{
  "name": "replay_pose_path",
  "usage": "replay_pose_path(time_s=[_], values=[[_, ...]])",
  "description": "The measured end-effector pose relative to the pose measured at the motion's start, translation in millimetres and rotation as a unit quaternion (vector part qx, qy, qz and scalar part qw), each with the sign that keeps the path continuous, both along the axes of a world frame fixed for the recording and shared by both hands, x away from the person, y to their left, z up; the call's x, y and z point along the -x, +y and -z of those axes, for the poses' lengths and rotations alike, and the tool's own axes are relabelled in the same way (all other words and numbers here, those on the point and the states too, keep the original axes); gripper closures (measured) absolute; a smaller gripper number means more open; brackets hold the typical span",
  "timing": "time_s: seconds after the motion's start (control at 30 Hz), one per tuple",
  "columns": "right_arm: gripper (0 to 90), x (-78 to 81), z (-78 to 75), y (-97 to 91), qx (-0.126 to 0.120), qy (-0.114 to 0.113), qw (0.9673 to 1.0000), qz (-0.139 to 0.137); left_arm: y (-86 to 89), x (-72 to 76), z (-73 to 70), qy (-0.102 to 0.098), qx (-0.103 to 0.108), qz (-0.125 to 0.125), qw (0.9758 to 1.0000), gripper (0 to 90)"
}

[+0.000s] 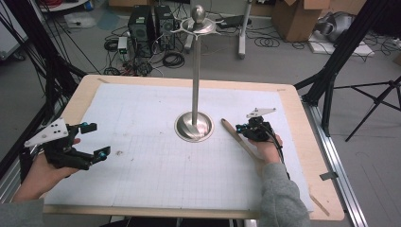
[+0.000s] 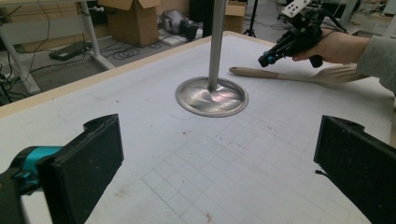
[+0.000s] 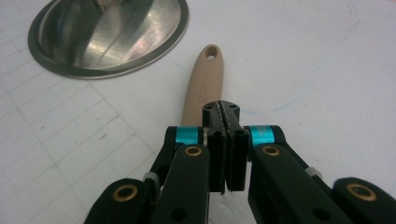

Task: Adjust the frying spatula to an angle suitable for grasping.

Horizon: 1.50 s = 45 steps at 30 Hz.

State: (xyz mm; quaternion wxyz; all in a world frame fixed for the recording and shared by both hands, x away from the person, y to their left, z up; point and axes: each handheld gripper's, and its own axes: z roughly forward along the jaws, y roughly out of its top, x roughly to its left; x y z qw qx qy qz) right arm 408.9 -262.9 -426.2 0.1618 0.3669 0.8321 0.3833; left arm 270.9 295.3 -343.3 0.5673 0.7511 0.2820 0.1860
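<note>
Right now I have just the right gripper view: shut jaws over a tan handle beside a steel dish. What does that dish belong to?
Observer: It is the round base of a tall stand; a pole rises from it to a hooked top.
Operator: And the other gripper?
Observer: The left gripper is open near the left edge of the table, with nothing between its jaws.
Operator: The handle's far end?
Observer: The tan utensil widens into a flat blade beneath the person's right hand.

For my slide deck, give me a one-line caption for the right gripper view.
Shut right gripper poised above the beige utensil handle lying on the gridded mat, beside the steel stand base.
</note>
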Motion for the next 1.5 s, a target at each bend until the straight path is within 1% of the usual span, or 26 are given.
replay_pose_path(time_s=[0.13, 0.2, 0.23, 0.27, 0.3, 0.33, 0.37, 0.43, 0.57, 0.77, 0.87, 1.0, 1.03, 1.23, 1.27, 1.3, 1.4, 1.5], values=[[90.0, -0.8, 1.2, -1.2, -0.001, 0.006, 1.0, 0.005, -0.5, -0.4, 1.3, 0.002, -0.001, 0.0, 1.0, 1.8], [90.0, -1.5, 2.5, -1.2, 0.007, 0.007, 0.9999, 0.004, -0.9, -0.5, 2.2, 0.003, 0.0, -0.002, 1.0, 1.8], [90.0, -2.1, 3.6, -1.0, 0.009, 0.007, 0.9999, 0.003, -0.5, -0.5, 2.6, 0.005, -0.002, -0.002, 1.0, 1.9], [90.0, -2.6, 4.3, -0.8, 0.011, 0.008, 0.9999, 0.002, -0.6, -0.5, 2.9, 0.003, -0.006, -0.005, 1.0, 1.9], [90.0, -2.7, 4.8, -0.5, 0.012, 0.009, 0.9999, 0.001, -0.2, -0.3, 3.0, -0.004, -0.013, -0.009, 0.9999, 1.9], [90.0, -2.9, 5.3, -0.2, 0.013, 0.009, 0.9999, 0.0, 0.0, 0.0, 2.9, -0.008, -0.013, -0.012, 0.9998, 2.0], [90.0, -2.8, 5.3, 0.3, 0.014, 0.01, 0.9998, 0.0, 0.4, 0.1, 2.6, -0.009, -0.009, -0.012, 0.9998, 2.5], [90.0, -3.3, 5.9, 1.0, 0.019, 0.008, 0.9998, -0.003, 1.6, 0.6, 1.6, -0.012, -0.008, -0.013, 0.9998, 2.6], [90.0, -4.1, 8.1, 2.8, 0.026, 0.011, 0.9996, -0.001, 2.2, 1.1, 1.2, -0.01, -0.003, -0.01, 0.9999, 2.6], [90.0, -5.1, 9.7, 3.8, 0.037, 0.011, 0.9992, -0.005, 1.3, 0.4, 2.9, -0.004, -0.007, -0.004, 1.0, 2.6], [90.0, -4.8, 9.9, 4.6, 0.035, 0.013, 0.9993, -0.004, 1.3, 0.4, 3.1, -0.004, -0.006, -0.005, 1.0, 2.6], [90.0, -3.9, 9.3, 6.2, 0.035, 0.013, 0.9992, -0.013, 2.0, 0.3, 3.2, -0.003, -0.006, -0.006, 1.0, 2.6], [90.0, -4.2, 9.5, 6.5, 0.035, 0.01, 0.9992, -0.017, 2.2, 0.3, 3.3, -0.003, -0.006, -0.006, 1.0, 2.6], [90.0, -2.7, 9.8, 9.5, 0.034, 0.017, 0.9988, -0.028, 2.3, 0.1, 3.8, -0.002, -0.006, -0.007, 1.0, 2.6], [90.0, -2.6, 10.4, 10.6, 0.036, 0.018, 0.9985, -0.036, 2.5, 0.1, 3.9, -0.001, -0.006, -0.007, 1.0, 2.6], [90.0, -1.9, 10.7, 13.3, 0.043, 0.018, 0.9979, -0.046, 2.7, 0.0, 4.0, -0.002, -0.007, -0.008, 0.9999, 2.6], [90.0, -0.5, 9.7, 16.5, 0.046, 0.021, 0.9971, -0.057, 3.1, 0.3, 3.6, -0.002, -0.006, -0.008, 0.9999, 2.6], [90.0, 0.7, 8.9, 19.0, 0.055, 0.017, 0.9962, -0.064, 3.0, 0.4, 3.5, -0.002, -0.007, -0.008, 0.9999, 2.6]])
